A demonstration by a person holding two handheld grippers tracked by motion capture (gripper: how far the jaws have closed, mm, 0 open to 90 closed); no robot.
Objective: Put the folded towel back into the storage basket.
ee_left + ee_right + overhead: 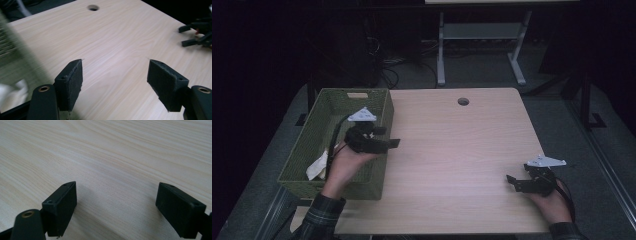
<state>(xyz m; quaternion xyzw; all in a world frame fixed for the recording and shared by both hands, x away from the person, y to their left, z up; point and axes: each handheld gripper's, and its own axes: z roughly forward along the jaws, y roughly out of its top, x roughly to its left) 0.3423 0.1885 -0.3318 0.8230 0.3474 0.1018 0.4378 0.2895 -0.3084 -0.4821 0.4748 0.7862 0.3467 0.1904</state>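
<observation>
The green woven basket (337,145) at the counter's (462,165) left edge is taken as the landmark. Inside it, near its front left corner, a crumpled white cloth (316,167) is seen lying against the wall; this is the thing nearest the left hand-held gripper (393,143). That hand-held gripper is held over the basket's right wall, with its jaws pointed away from the basket, out across the bare wood. The cloth therefore lies behind and below it, toward the person and to the basket's left side. In the left gripper view the jaws are spread wide with nothing between them, and a pale scrap of the cloth (11,93) is caught at the lower left, beside the blurred basket wall (17,47).

The right hand-held gripper (510,180) is rested well apart from the basket, near the counter's front right corner, jaws aimed back toward the basket; in the right gripper view they are likewise parted, with only wood grain between them.

The left hand is judged by far the nearer to the cloth. For a grasp, the left hand-held gripper would have to be turned back and dipped inside the basket, whose right wall and rim stand in the way. No clear long axis can be made out in the cloth. A round cable hole (463,101) is cut in the counter beyond the basket's far right corner, out of any likely path.
</observation>
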